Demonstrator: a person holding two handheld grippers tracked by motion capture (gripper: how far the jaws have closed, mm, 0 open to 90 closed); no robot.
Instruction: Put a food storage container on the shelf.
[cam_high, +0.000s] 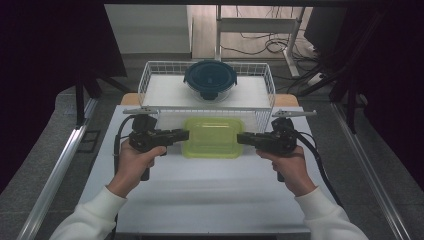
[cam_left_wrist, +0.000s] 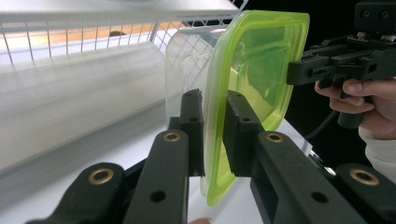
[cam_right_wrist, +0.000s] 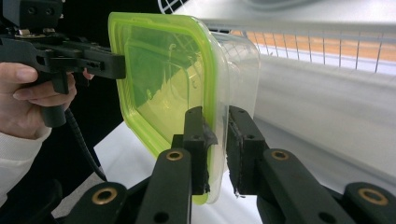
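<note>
My left gripper (cam_high: 181, 135) is clamped on the left rim of the green-lidded container (cam_high: 212, 137); in the left gripper view the jaws pinch the lime lid's edge (cam_left_wrist: 215, 140) from both sides, with only the rim's thickness between them. My left hand (cam_high: 134, 160) wraps the handle from below, forearm in a white sleeve (cam_high: 90, 217) coming up from the bottom left, the gripper pointing right across the table.

The container sits on the white table (cam_high: 210, 192), in the middle, just in front of the wire basket (cam_high: 150, 82). Its body is clear plastic (cam_left_wrist: 187, 60) under the green lid.

My right gripper (cam_high: 245, 138) mirrors the left, pointing left and grasping the container's right edge. In the right gripper view the jaws are closed on the rim (cam_right_wrist: 215, 140), one pad on the lid side, the other on the clear wall. My right hand (cam_high: 290, 167) holds the handle low, and the cable (cam_high: 320, 165) trails back to the right.

Behind the container, the basket's front wall stands close. Inside the basket, toward the back, rests a round glass bowl with a dark blue lid (cam_high: 210, 77), well apart from both grippers.
</note>
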